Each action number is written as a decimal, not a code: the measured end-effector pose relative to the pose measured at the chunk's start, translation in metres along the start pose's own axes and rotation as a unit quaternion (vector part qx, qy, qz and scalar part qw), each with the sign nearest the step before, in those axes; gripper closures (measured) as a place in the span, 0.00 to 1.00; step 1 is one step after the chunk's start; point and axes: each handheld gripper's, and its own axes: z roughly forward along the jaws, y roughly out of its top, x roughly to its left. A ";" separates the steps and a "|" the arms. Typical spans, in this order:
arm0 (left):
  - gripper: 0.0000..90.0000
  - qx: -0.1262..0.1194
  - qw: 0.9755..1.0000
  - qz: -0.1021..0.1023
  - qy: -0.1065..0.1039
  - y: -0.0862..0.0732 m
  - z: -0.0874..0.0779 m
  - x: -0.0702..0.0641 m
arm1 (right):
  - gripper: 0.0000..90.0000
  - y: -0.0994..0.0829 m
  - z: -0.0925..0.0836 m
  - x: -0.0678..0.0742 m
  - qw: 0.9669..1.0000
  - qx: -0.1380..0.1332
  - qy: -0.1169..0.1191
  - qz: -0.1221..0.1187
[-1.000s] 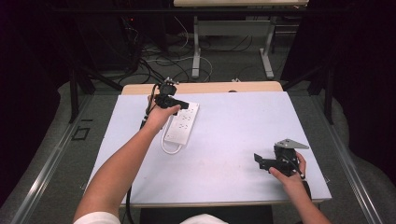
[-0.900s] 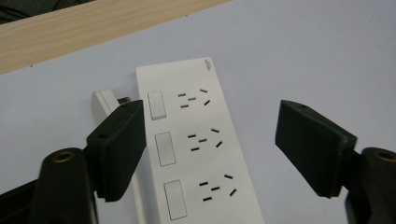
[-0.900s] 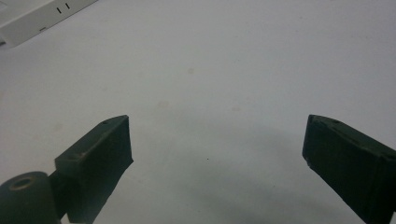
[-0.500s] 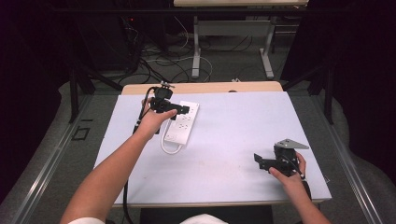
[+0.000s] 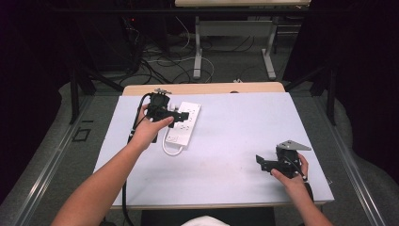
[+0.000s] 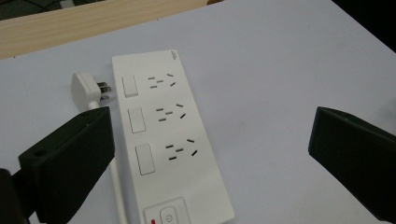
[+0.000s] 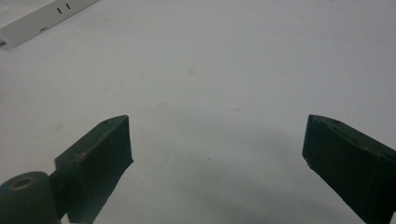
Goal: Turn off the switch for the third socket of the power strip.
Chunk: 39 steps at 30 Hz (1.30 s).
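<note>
We take the white power strip (image 5: 182, 123) as our landmark: it lies flat on the pale surface (image 5: 235, 132) toward the far left part. It has three socket groups, each with a switch beside it, and a main button with a red mark at its near end. Its white plug (image 6: 88, 88) lies on the surface just beside the strip's far end, and the white cord (image 5: 170, 149) loops at the strip's near end. Our left tongs (image 5: 181, 115) hover over the strip, jaws spread wide and empty. Our right tongs (image 5: 259, 162) sit well apart from the strip, near the surface's front right edge, also wide open, holding nothing.
</note>
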 end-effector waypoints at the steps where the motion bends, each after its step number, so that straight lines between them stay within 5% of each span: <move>1: 0.00 -0.001 1.000 0.002 0.000 -0.001 -0.002 0.000 | 0.09 0.000 0.000 0.000 1.000 0.000 0.000 -0.001; 27: 0.02 -0.026 0.999 -0.021 0.012 -0.050 -0.054 0.013 | 0.08 -0.001 -0.001 0.001 1.000 0.000 -0.003 0.003; 39: 0.02 -0.047 0.997 -0.045 0.029 -0.086 -0.068 0.021 | 0.09 -0.001 -0.001 0.001 1.000 0.000 -0.004 0.001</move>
